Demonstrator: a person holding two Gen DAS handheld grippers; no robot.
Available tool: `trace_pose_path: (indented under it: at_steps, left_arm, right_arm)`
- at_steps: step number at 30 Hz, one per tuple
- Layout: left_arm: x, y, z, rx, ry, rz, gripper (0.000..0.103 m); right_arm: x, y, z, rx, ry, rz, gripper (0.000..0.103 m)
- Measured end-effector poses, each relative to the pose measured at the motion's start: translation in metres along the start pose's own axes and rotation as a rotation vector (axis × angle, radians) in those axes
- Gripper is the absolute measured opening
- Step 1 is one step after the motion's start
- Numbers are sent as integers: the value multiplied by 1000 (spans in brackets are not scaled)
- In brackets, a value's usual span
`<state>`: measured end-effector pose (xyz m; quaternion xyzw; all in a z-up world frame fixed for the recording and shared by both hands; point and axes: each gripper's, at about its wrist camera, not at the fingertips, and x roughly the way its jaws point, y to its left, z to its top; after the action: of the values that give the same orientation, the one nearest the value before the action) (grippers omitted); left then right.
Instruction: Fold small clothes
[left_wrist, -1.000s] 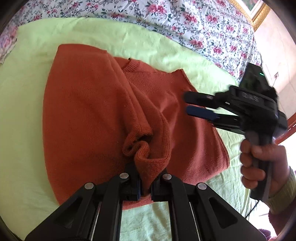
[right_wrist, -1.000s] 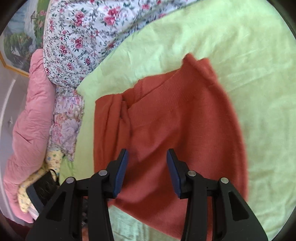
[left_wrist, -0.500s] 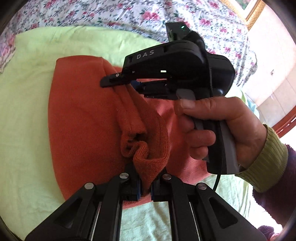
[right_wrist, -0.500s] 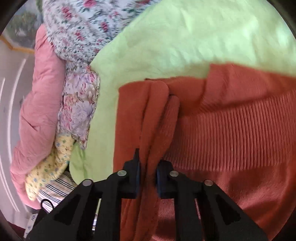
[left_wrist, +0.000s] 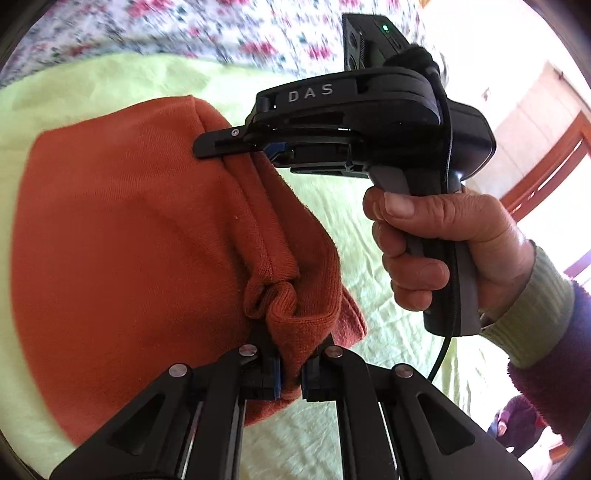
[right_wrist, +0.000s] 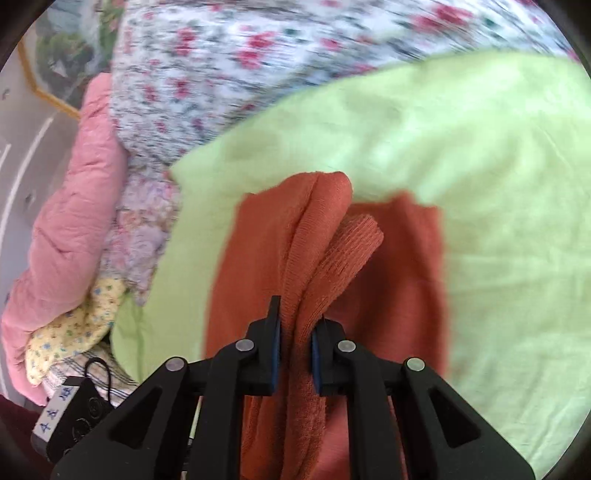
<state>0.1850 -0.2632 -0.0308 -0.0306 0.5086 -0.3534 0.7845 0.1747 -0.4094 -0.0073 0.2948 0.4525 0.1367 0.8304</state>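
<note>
Since both grippers have a fold of the orange sweater (left_wrist: 122, 236) pinched at once, this looks like the carry-over part of a fold, not a fresh grab; the left gripper (left_wrist: 290, 376) is pressed together on a bunched ribbed edge right at the bottom of its own view, probably the hem or a cuff, can't say which; further out along the same raised ridge of fabric, the right gripper (left_wrist: 236, 147) is clamped on the other end, with the right hand (left_wrist: 443, 251) wrapped round the handle. In the right wrist view that gripper (right_wrist: 295, 350) is squeezing a doubled ridge of knit, one layer smooth and one ribbed, so I'd guess it's holding two layers together so they travel as one.

The sweater lies on the green sheet (right_wrist: 498, 166), part flat and part lifted where the two grips hold it; the held ridge runs from the left grip away to the right one, so its long axis points roughly away from the left camera toward the floral quilt (left_wrist: 229, 33). My guess is that holding both ends keeps the edge taut and straight for laying down; beyond it all sits a pink blanket (right_wrist: 62, 206), off to the side.
</note>
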Motion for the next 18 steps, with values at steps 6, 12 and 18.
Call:
trace_pose_path:
  at_steps: [6, 12, 18]
  left_arm:
    - [3, -1, 1, -9, -1, -19, 5]
    - [21, 8, -8, -2, 61, -7, 7]
    - [9, 15, -10, -12, 86, -51, 21]
  right_arm:
    - [-12, -16, -3, -1, -34, 2, 14]
    - [-1, -43, -13, 58, 1, -55, 14]
    - [-10, -40, -17, 61, -18, -87, 24]
